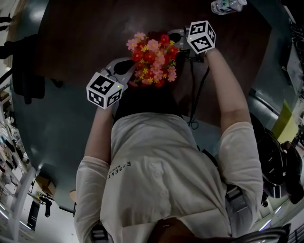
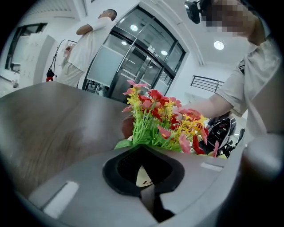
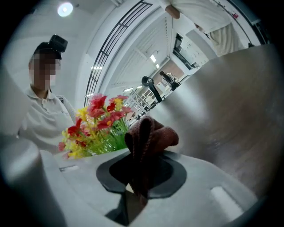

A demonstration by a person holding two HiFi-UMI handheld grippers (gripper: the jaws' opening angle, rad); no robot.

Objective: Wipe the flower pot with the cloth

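Between the jaws of the left gripper (image 2: 143, 153), close in front of the person at the dark wooden table (image 1: 80, 33), we find the flower pot (image 2: 143, 175). Only a pale, printed patch of it shows in the hollow of the pads. We judge the jaws, drawn fully together, to be clamped on its rim. Artificial flowers (image 2: 162, 119), red, pink and yellow on green stems, rise directly beyond the jaw tips. On the far side of the bouquet the right gripper (image 3: 144, 155) is closed on the cloth (image 3: 151, 133), a brown terry fold standing up out of its jaws. The fold is near the foliage, though we cannot tell whether it touches the pot. A plastic bottle (image 1: 228, 5) lies at the table's far edge, well apart.

Step in hand, as we read it: bringing the cloth to the pot wall. To do it well we would:
- lower the fold below the leaves;
- press its broad side against the wall;
- sweep round while the left gripper stops the pot from turning or tipping, since a light pot could otherwise slide.

The head view alone shows both grippers flanking the flowers, yet it hides the pot under the blooms. Only the left gripper view shows any pot surface. Only the right gripper view shows the cloth plainly.
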